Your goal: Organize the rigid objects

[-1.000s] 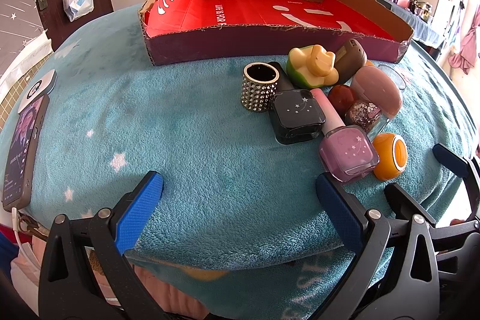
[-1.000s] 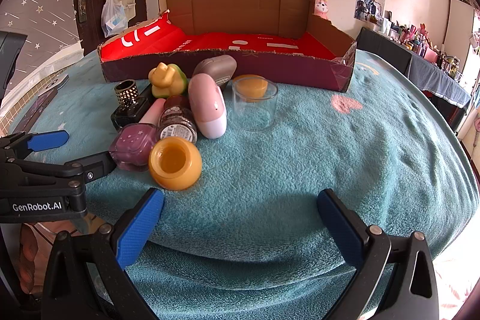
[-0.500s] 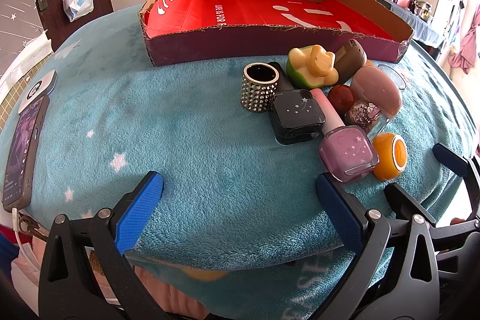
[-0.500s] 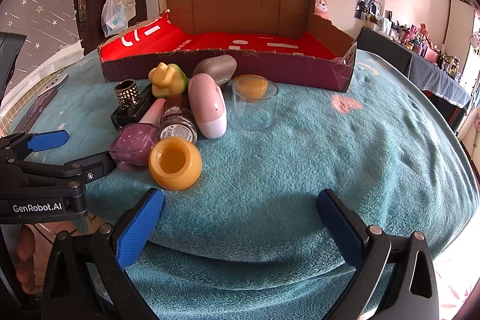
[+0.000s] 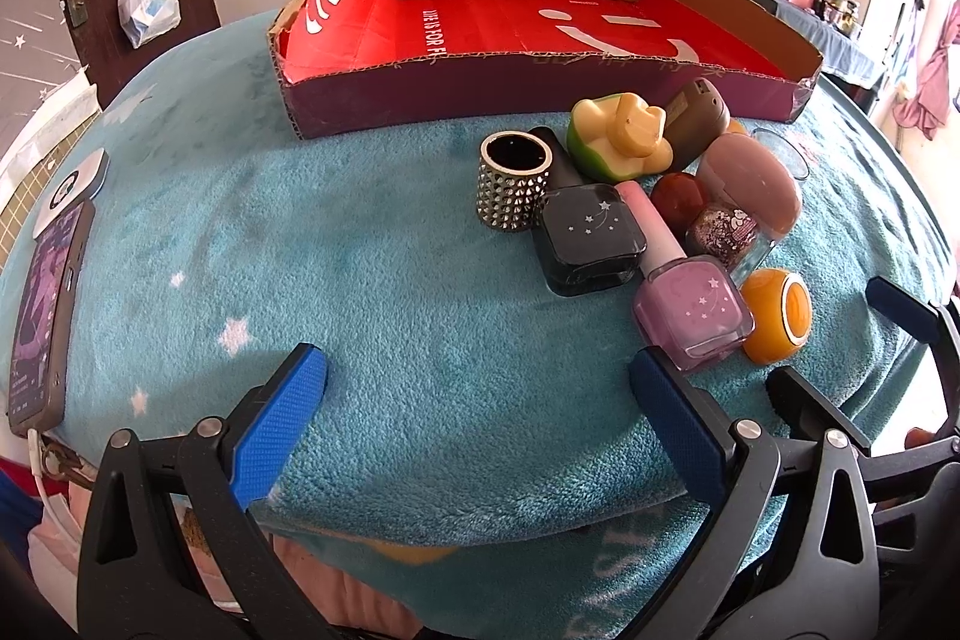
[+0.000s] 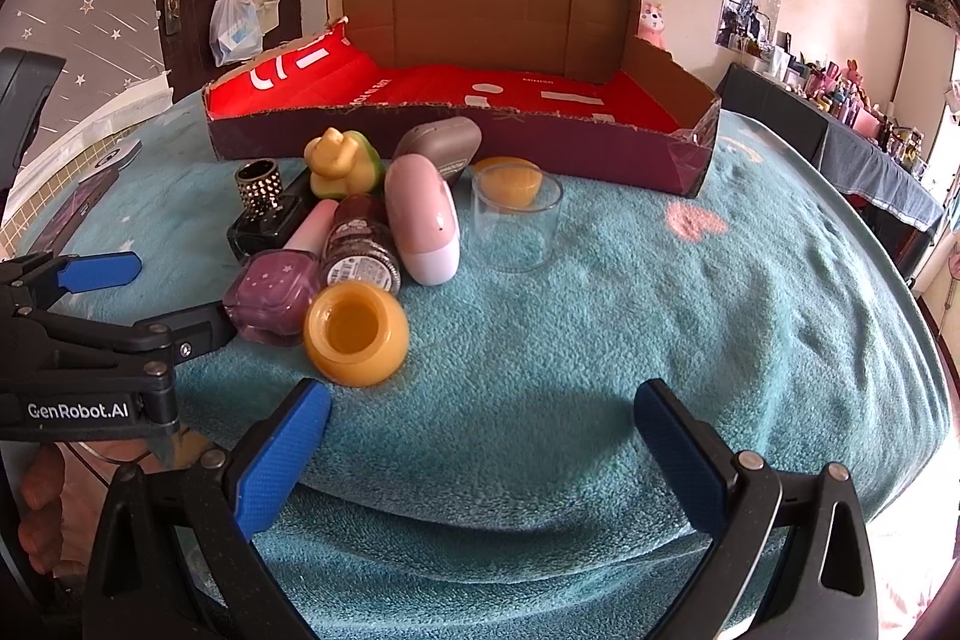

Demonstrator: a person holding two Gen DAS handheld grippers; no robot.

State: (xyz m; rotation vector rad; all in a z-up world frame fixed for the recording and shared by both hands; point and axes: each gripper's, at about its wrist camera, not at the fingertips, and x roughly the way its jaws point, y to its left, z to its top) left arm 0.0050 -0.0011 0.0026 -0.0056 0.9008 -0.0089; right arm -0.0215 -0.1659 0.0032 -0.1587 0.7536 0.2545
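Grippers nearest: left gripper [image 5: 477,400] and right gripper [image 6: 480,415], jaws wide apart, nothing held, low over the teal blanket [image 6: 690,328]. Next out, packed and touching: orange pot [image 6: 355,334], purple polish bottle [image 5: 693,313], black polish bottle [image 5: 591,235], glitter jar [image 6: 360,250], pink case [image 6: 423,220], studded ring [image 5: 515,181], duck toy [image 5: 621,136], clear cup [image 6: 517,220] slightly apart; farthest, cardboard tray [image 5: 540,82], red-lined, nothing inside. Risk judged: round pot likely rolling, neighbours toppling if nudged.
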